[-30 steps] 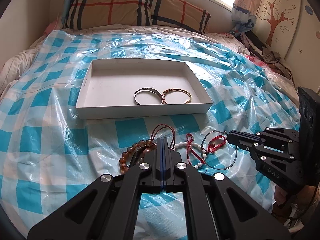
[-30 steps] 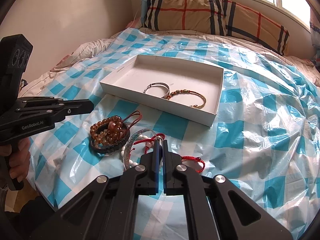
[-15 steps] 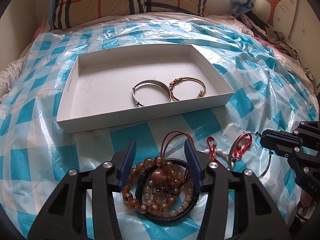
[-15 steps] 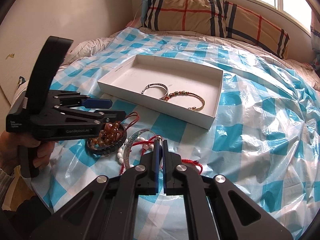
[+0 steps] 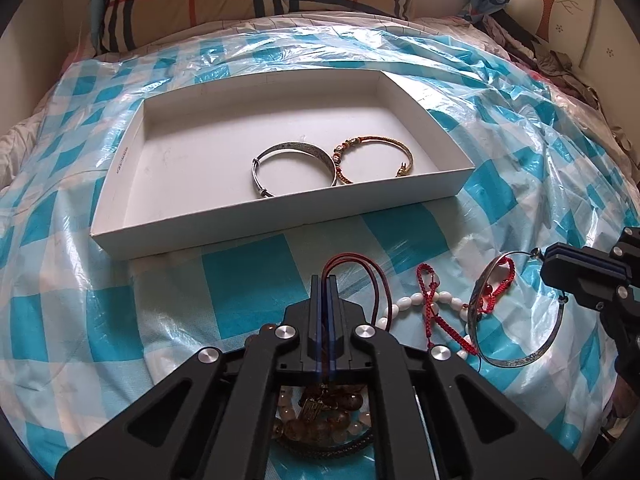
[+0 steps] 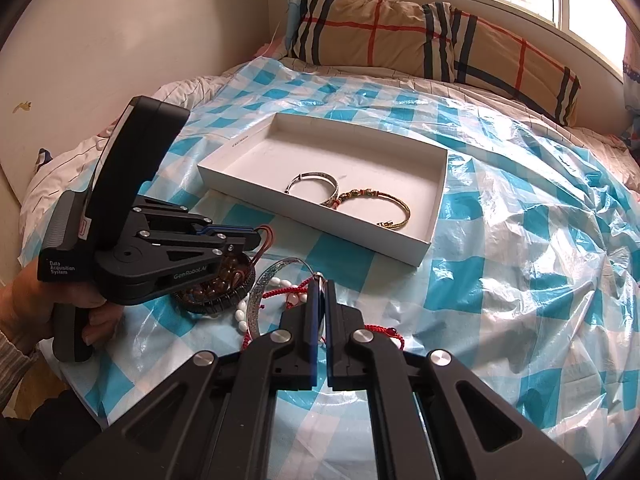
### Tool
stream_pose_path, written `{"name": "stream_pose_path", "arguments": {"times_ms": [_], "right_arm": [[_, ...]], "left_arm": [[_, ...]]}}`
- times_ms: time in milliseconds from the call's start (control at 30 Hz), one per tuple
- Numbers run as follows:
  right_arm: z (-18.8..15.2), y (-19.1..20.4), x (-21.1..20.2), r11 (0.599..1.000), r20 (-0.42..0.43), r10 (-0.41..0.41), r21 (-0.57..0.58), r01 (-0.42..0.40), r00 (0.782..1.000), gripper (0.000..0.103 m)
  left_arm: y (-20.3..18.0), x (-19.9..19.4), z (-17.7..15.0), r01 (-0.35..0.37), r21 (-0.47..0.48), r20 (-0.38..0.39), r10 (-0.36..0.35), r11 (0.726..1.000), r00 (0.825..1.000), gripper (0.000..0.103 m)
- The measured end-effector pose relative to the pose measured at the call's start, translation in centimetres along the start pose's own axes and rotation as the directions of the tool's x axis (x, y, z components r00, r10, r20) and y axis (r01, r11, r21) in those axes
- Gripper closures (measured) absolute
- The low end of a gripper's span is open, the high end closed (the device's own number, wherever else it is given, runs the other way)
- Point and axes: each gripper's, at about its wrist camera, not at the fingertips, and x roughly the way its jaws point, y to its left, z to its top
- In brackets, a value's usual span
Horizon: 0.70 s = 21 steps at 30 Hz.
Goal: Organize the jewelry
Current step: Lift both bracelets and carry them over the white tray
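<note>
We have the left claw [image 5: 325,280] pressed together on the red cord [image 5: 362,264] of the amber bead bracelet [image 6: 218,280] beneath it; the right claw [image 6: 319,284] pinches the silver bangle [image 5: 520,320]. Next, we'd judge, comes lifting each into the white tray [image 5: 280,216] just ahead.

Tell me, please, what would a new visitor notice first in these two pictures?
First, the white tray in the middle of the blue checked sheet, with a silver bangle and a gold bracelet side by side inside. Then the tangled pile in front of it: amber beads under the shut left tool, and a second silver bangle pinched by the right tool.
</note>
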Motion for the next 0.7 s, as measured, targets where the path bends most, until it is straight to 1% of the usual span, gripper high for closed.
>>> {"name": "stream_pose_path", "arguments": {"times_ms": [133,233,333,467,567,700], "right_arm": [[0.0,0.0,-0.2,1.0,0.003,-0.001,0.002,0.001,1.0,0.099],[0.0,-0.1,-0.5,1.0,0.008,0.01,0.014,-0.01,1.0,0.099],[-0.1,-0.9,-0.5,0.997,0.008,0.045,0.063,-0.045,0.999,0.099],[-0.5,-2.3,-0.3,0.986,-0.001,0.095,0.14,-0.094,0.995,0.099],[-0.9,-2.7,0.1,0.98,-0.009,0.111,0.167,-0.108,0.994,0.099],[-1.2,-2.7,0.4,0.979,-0.016,0.114,0.172,-0.11,0.993,0.099]], "left_arm": [[0.4,-1.7,-0.1,0.021,-0.035,0.032,-0.02,0.999,0.999,0.101],[1.1,-3.5,-0.2,0.063,-0.084,0.062,-0.058,0.994,0.996,0.101],[1.8,-5.6,-0.3,0.1,-0.128,0.105,-0.087,0.987,0.991,0.101],[2.5,-8.6,-0.4,0.135,-0.165,0.166,-0.107,0.977,0.98,0.101],[2.8,-9.9,-0.6,0.139,-0.176,0.193,-0.104,0.974,0.976,0.101],[2.8,-10.0,-0.9,0.139,-0.179,0.191,-0.104,0.974,0.976,0.101]]}}
